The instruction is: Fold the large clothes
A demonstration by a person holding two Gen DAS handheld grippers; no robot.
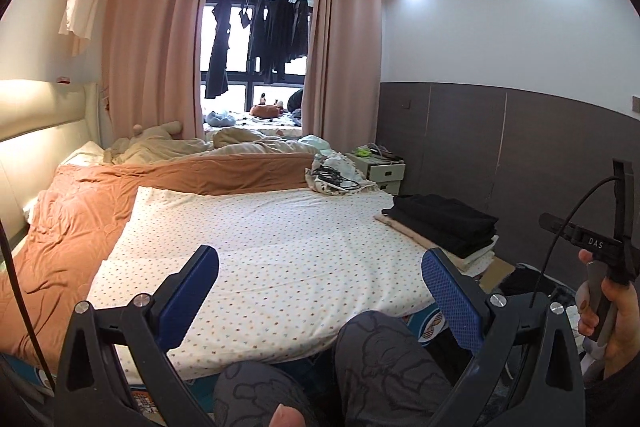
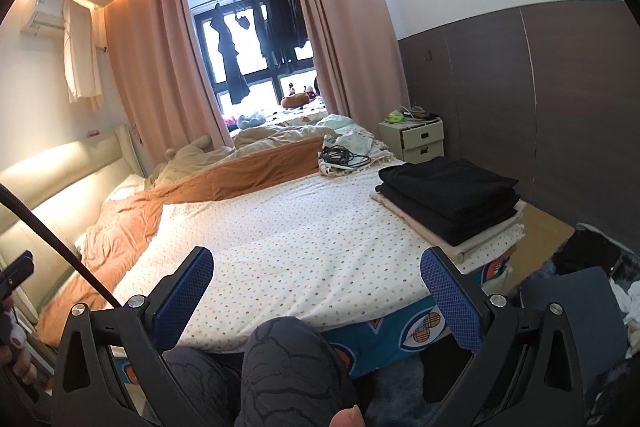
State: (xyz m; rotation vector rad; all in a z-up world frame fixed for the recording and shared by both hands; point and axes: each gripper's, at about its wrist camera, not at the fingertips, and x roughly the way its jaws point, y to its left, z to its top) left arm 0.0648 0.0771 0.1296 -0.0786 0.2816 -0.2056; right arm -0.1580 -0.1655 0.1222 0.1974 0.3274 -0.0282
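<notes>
A stack of folded clothes (image 1: 444, 223) (image 2: 448, 199), black pieces over beige and white ones, rests on the right side of the bed. The dotted white sheet (image 1: 264, 239) (image 2: 288, 247) lies flat in front of both grippers. My left gripper (image 1: 320, 267) is open above the bed's near edge, holding nothing. My right gripper (image 2: 318, 267) is open too, with nothing between its blue pads. In the left wrist view the right gripper's handle sits in a hand (image 1: 608, 307) at the far right. The person's knees in grey patterned trousers (image 1: 384, 355) (image 2: 288, 367) sit below the grippers.
An orange blanket (image 1: 68, 223) (image 2: 132, 223) covers the bed's left side, with beige bedding (image 1: 248, 147) behind. A cloth with black cables (image 1: 340, 179) (image 2: 344, 157) lies at the far right of the bed. A white nightstand (image 1: 384, 169) (image 2: 416, 139) stands by the brown wall panel.
</notes>
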